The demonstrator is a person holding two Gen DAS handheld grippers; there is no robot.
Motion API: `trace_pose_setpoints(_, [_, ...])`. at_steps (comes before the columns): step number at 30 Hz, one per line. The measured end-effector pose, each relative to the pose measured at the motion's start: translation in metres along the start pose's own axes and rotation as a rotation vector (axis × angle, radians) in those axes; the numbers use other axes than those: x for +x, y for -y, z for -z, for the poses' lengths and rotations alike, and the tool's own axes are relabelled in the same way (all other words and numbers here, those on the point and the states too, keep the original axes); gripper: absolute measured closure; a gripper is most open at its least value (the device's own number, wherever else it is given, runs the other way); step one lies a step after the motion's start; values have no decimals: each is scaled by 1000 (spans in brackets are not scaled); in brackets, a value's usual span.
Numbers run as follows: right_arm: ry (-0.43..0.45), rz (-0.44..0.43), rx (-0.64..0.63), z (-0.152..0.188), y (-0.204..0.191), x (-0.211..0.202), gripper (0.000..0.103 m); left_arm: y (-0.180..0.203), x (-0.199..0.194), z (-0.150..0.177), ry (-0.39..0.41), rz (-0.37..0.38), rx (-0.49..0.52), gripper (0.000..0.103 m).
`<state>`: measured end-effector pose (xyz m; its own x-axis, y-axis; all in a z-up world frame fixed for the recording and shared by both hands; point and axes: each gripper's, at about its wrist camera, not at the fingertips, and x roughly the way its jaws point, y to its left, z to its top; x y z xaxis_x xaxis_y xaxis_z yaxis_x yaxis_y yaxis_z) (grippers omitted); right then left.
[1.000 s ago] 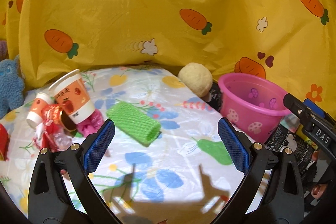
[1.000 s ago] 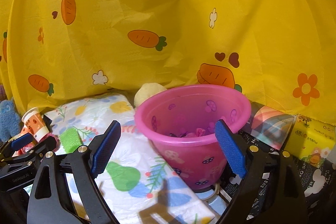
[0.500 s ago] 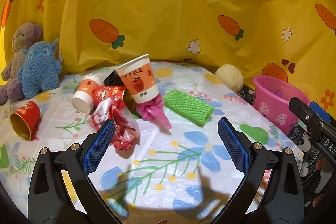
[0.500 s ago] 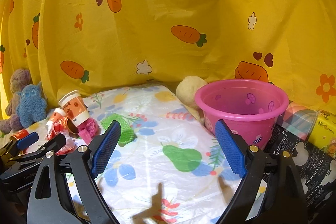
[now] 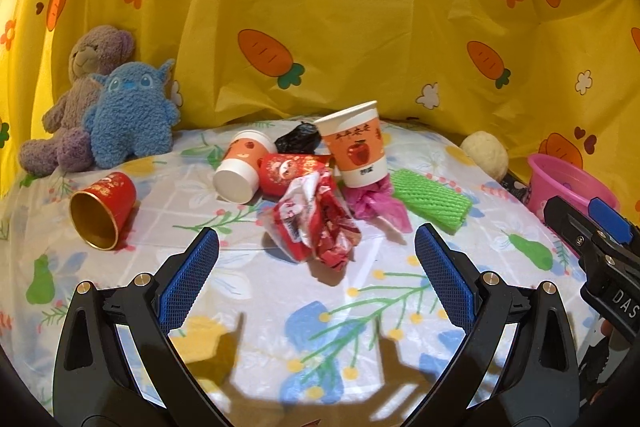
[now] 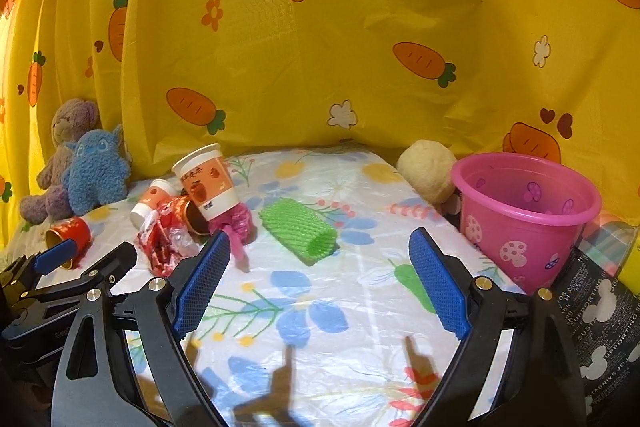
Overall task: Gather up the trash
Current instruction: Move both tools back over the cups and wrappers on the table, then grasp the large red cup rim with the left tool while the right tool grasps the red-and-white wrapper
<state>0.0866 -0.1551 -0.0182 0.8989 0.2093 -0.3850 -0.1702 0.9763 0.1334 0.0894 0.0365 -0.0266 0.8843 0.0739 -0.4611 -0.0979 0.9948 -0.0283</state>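
Swung left since a second ago: trash pile now centred ahead of left gripper (image 5: pixel 316 263), pink bucket (image 5: pixel 560 183) pushed to right edge. Bare floral tabletop (image 6: pixel 320 307) open before both; right gripper (image 6: pixel 320 283) likewise spread, empty. Crumpled red wrapper (image 5: pixel 316 223) just beyond left jaws, released wide, not touching.

Light: warm and bright; the yellow carrot-print curtain (image 5: pixel 320 27) glows, brightest at its left edge
Shadows: dark finger shapes fall on the shiny flowered plastic sheet (image 6: pixel 320 307) near the bottom of both views
Glare: soft white shine on the sheet
Edges: round lens bends everything; corners are black
Focus: mostly sharp; far edges look a bit soft
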Motion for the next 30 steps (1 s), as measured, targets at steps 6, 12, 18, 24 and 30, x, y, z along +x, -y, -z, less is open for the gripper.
trace_pose_setpoints(6, [-34, -76, -50, 3, -39, 16, 15, -50, 7, 0, -13, -114, -66, 6])
trace_pose_setpoints(12, [-58, -118, -88, 5, -67, 28, 15, -108, 20, -3, -39, -230, -150, 6])
trace_pose_setpoints(18, [-84, -144, -106, 3, -84, 40, 15, -152, 40, -1, -117, -265, -255, 13])
trace_pose_setpoints(24, [-105, -162, -119, 3, -96, 52, 15, -171, 55, -1, -169, -270, -285, 25])
trace_pose_setpoints(30, [-129, -182, -130, 3, -105, 61, 15, -185, 77, -3, -229, -236, -321, 48])
